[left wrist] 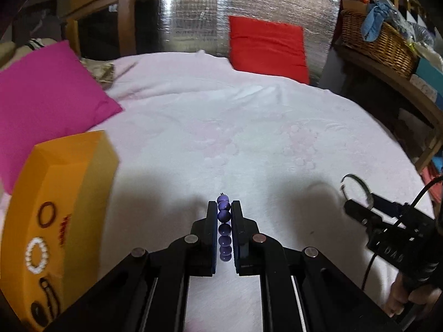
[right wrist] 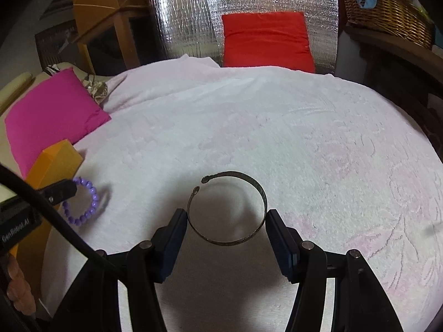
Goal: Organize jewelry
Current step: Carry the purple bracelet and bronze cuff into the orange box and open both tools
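The left gripper is clamped on the purple bead bracelet, just right of the orange jewelry box. The right gripper, spread wide, pinches the open metal cuff bangle farther right. Carry each low over the box before releasing, one at a time.

Legible text, two items: white lettering "GenRoboLAI", last letters uncertain, is showing on the black body of the left gripper at nine o'clock in the right wrist view; faint letters "DAS" are showing on the right gripper body at four o'clock in the left wrist view.
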Available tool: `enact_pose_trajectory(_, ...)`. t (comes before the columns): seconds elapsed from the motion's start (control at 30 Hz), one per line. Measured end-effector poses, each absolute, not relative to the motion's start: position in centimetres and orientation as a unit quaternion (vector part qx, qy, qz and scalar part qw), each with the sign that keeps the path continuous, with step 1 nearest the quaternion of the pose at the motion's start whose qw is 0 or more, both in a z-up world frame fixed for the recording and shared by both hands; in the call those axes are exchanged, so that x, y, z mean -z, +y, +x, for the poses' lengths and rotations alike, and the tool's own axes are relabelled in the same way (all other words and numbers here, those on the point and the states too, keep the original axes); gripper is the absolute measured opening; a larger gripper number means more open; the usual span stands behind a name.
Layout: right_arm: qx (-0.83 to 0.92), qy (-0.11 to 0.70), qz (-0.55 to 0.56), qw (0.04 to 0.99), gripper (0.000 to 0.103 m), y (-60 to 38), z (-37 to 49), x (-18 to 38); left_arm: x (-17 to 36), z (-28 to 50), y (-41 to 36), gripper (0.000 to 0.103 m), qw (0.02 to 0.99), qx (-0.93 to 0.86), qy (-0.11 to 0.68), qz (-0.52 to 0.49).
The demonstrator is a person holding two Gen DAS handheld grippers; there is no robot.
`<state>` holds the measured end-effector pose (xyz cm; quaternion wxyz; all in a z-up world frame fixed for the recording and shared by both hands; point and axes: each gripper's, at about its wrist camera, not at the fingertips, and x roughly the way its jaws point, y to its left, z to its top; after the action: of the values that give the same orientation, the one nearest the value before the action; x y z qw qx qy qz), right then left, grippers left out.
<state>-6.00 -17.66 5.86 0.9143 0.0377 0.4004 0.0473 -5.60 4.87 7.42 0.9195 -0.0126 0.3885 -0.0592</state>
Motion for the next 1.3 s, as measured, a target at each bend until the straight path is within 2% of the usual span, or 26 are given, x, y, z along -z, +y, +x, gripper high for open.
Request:
enact_pose_trajectory(0.67, -0.096, 0.358, 0.043, 0.928, 0.062, -13.0, -7.4, -8.0, -12.7, -12.3, 9.3, 0.01, 0.939, -0.036, 0.341, 0.016)
enact_pose_trajectory(1.03, -0.161, 0.299, 0.065, 0.938, 0.062, -9.1, -12.1, -11.0, -16.9, -16.7, 12.6, 0.01, 0.95, -0.067, 0.303, 0.023)
enact_pose_trajectory(1.3, -0.204, 0.294, 0.076, 0.931, 0.062, -5.7, -15.0, -12.6, -17.5, -18.7, 16.6, 0.01, 0.951, -0.089, 0.296, 0.002)
